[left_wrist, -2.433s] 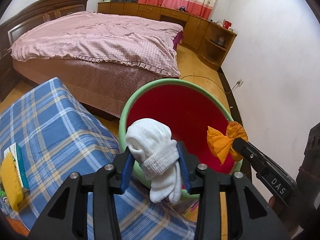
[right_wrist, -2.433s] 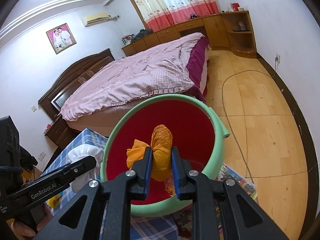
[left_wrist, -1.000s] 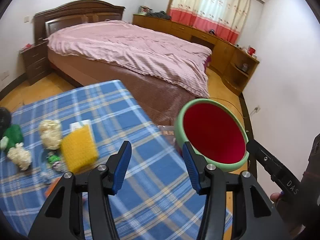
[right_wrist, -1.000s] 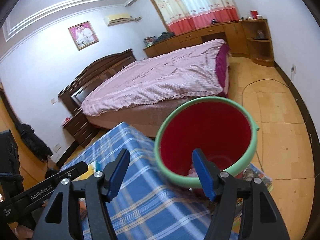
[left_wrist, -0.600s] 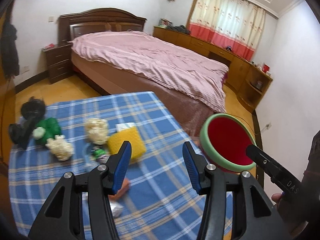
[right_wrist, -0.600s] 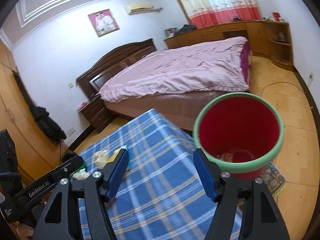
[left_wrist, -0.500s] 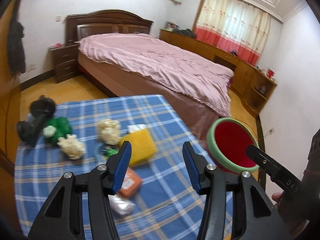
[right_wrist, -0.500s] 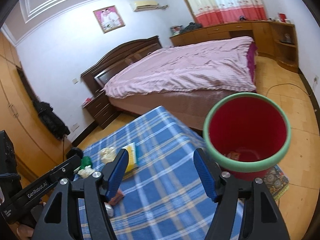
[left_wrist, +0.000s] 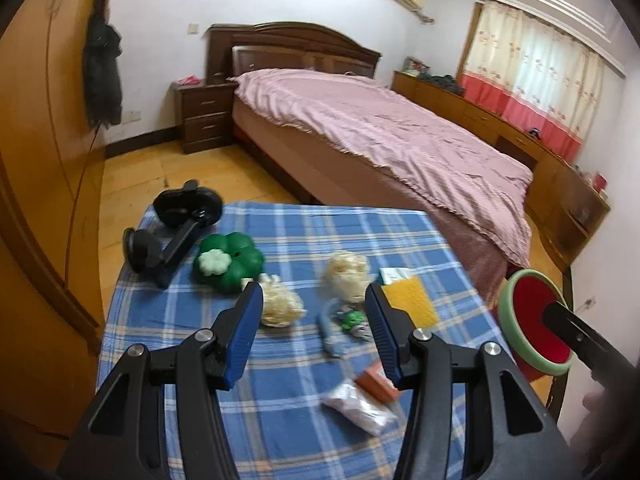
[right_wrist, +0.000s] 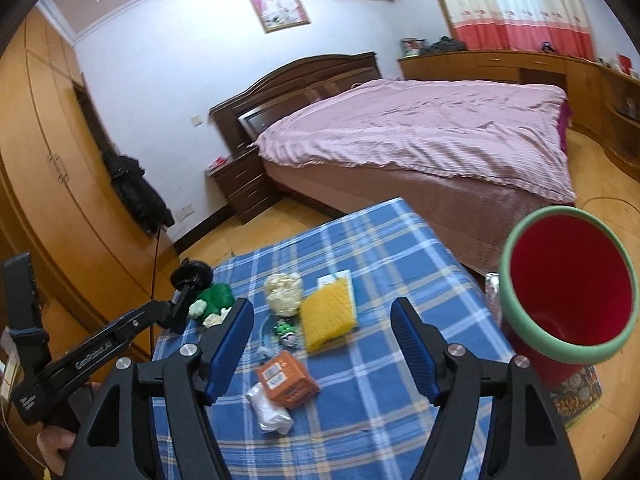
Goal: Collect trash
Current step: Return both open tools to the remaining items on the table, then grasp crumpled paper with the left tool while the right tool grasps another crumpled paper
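Left wrist view: the left tool (left_wrist: pixel 314 320) is spread wide, empty, above the blue plaid-covered worktop (left_wrist: pixel 288 432) and its scattered trash.

Right wrist view: the right tool (right_wrist: pixel 322 340) is released, holding nothing; a green-rimmed red plastic bin (right_wrist: pixel 566 286) stands beside the worktop's right edge.

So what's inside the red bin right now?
From the right wrist view, the red bin shows only its bare red inner wall below the green rim. Its bottom is hidden by the near rim, so any contents cannot be seen.
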The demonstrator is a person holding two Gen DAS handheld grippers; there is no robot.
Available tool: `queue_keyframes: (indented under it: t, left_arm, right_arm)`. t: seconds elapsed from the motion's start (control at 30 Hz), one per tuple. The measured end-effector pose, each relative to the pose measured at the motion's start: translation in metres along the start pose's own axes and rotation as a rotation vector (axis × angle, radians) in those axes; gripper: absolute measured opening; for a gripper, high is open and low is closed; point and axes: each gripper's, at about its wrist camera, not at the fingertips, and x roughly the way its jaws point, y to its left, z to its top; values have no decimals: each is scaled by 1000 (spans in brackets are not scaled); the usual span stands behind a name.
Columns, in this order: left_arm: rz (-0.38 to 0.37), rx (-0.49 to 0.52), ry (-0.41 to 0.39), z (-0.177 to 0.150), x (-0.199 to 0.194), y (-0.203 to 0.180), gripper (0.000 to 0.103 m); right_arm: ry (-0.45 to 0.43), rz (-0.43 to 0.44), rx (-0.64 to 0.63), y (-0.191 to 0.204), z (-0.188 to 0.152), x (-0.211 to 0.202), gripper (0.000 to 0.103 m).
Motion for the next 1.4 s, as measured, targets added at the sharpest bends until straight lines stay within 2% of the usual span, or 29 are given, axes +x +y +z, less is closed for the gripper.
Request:
queue_keyframes:
  t: [0.23, 0.4, 0.6, 0.77, 0.9, 1.03, 1.2, 1.27, 1.33, 1.4]
  left_arm:
    - [27, -62, 78, -4, 48, 27, 56]
    - [43, -82, 144, -9, 89, 35, 56]
    - [59, -83, 187, -14, 121, 39, 56]
    - [66, -98, 203, -19, 137, 45, 56]
    - [50, -142, 229, -24, 150, 53, 56]
    - [21, -184, 214, -26, 156, 61, 56]
    - [-11, -166, 188, -31, 157, 58, 55]
    - [-48, -158, 183, -34, 156, 57, 42]
    - [-79, -158, 182, -35, 154, 55, 36]
    - [-72, -143, 158, -35, 150, 55, 32]
  right_arm:
    - [42, 11, -70, 24, 7, 36, 74]
    - [53, 17, -96, 32, 14, 61, 74]
    - [81, 13, -141, 39, 20, 94, 74]
    - [118, 21, -182, 46, 18, 127, 74]
    - [157, 27, -197, 49, 12, 151, 74]
    - [202, 28, -191, 49, 5, 173, 73]
    - [256, 29, -191, 51, -3, 198, 61]
    - [275, 26, -198, 53, -5, 207, 58]
    - [296, 21, -201, 54, -6, 217, 56]
    - [312, 13, -201, 54, -8, 224, 54]
